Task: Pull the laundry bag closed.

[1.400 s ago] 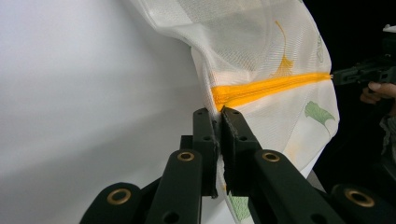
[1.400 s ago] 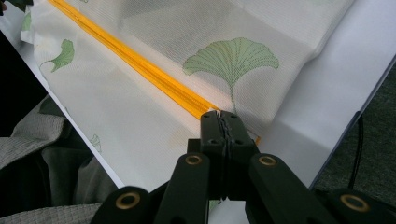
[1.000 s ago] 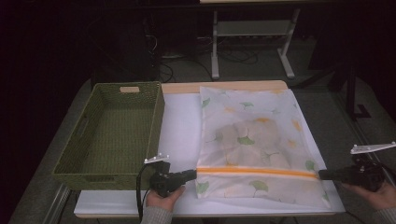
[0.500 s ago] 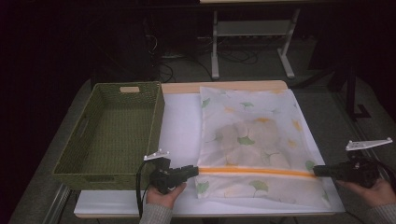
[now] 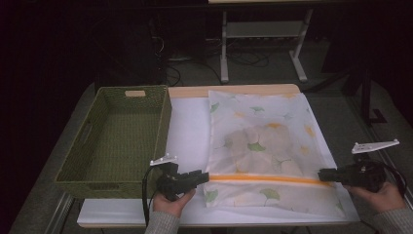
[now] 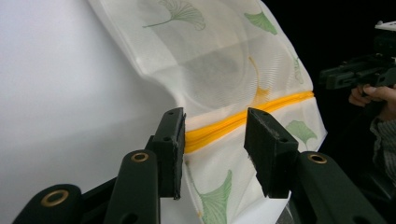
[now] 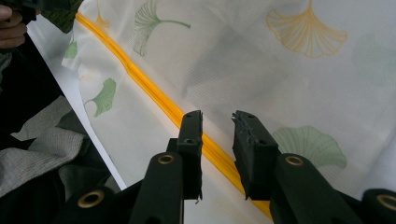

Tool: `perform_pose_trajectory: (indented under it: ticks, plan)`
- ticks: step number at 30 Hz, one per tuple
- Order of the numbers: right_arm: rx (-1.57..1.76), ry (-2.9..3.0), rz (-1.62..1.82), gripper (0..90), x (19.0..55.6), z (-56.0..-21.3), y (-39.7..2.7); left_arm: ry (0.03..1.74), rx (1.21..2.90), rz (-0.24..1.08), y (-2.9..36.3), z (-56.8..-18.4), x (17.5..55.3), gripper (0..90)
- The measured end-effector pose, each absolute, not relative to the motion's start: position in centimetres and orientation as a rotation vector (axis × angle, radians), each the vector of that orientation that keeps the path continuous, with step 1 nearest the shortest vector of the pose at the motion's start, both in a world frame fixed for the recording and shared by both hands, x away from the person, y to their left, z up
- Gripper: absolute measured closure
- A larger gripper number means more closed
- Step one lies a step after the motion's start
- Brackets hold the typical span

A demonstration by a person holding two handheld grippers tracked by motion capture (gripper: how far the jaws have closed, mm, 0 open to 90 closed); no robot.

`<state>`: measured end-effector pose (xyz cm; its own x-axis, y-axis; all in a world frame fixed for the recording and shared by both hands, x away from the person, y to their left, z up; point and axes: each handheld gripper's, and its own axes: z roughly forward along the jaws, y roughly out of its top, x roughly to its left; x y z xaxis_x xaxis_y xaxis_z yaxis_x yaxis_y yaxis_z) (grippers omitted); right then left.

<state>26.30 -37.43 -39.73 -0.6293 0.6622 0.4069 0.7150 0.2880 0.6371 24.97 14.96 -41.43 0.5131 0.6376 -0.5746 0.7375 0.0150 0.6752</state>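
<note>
On table's near edge: white mesh laundry bag (image 5: 265,151) with ginkgo-leaf print, lying flat on white sheet (image 5: 187,131), long side running away from person. Orange zipper (image 5: 263,179) crossing bag near its front end, from left edge to right edge. Folded pale contents dimly visible through mesh.

Left gripper (image 5: 200,176) at zipper's left end, held low and level, pointing right. Jaws part open, just been opening; zipper end and bag edge between them in left gripper view (image 6: 212,140), pads not pressing on fabric. Nothing gripped.

Right gripper (image 5: 325,174) at zipper's right end, pointing left, held in right hand (image 5: 382,195). Jaws part open, likewise just been opening; zipper (image 7: 154,93) passing between and under them in right gripper view (image 7: 217,123), no clamp on it. Nothing gripped.

Surroundings: green woven basket (image 5: 114,141) standing left of bag, on table's left half, its right wall just beside white sheet and near left gripper; handle cut-out on far wall. Wooden table edge (image 5: 187,91) visible beyond sheet. White metal frame (image 5: 260,34) on floor behind table, well apart. Background dark; cables on floor barely legible.

Obstructions: none between grippers and zipper. Basket wall close to left hand (image 5: 170,202) on its outer side.
</note>
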Motion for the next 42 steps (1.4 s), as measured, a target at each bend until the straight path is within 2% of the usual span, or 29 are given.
perform_pose_trajectory:
  ticks: [18, 34, 42]
  plan:
    - [-1.259, -2.497, -1.305, 63.6, 27.1, -38.5, -34.6, 1.14, 1.686, -0.097, 15.0, -40.6, 24.8, 53.5]
    - [-1.188, -2.526, -1.323, 54.4, 28.0, -37.5, -31.1, 1.094, 1.692, -0.084, 14.5, -40.1, 24.4, 43.4]
    - [-1.153, -2.539, -1.32, 51.4, 28.4, -37.2, -29.6, 1.086, 1.691, -0.081, 14.5, -40.1, 24.3, 41.4]
